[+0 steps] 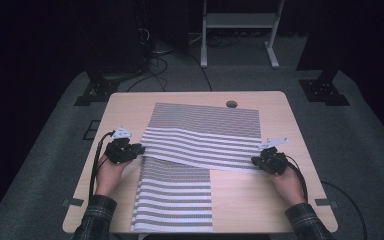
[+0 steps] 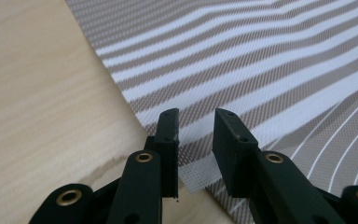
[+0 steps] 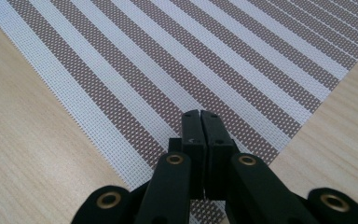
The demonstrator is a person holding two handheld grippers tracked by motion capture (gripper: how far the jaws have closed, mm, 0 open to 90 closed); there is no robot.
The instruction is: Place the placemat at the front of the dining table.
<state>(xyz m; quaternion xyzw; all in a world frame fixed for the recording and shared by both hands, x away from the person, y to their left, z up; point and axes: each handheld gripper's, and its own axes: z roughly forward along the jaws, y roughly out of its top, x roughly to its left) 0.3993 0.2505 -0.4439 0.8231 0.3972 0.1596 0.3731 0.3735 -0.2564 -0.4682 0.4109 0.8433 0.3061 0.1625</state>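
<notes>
Three brown-and-white striped mats lie on the wooden table [image 1: 260, 200]. The top mat [image 1: 205, 142] lies slantwise across a back mat [image 1: 205, 112] and a front mat [image 1: 175, 200]. My left gripper [image 1: 139, 148] is at the top mat's left corner. In the left gripper view its jaws [image 2: 196, 114] stand apart, with the corner of the mat [image 2: 242, 60] between them and a gap on each side. My right gripper [image 1: 255, 161] is at the mat's right corner. In the right gripper view it [image 3: 200, 113] is shut on the edge of the mat [image 3: 168, 60].
A round cable hole [image 1: 231, 104] sits near the table's far edge. Beyond the table, a white stand [image 1: 237, 30] and black frame feet [image 1: 97, 90] rest on grey carpet with loose cables. Bare wood shows at the table's left and right margins.
</notes>
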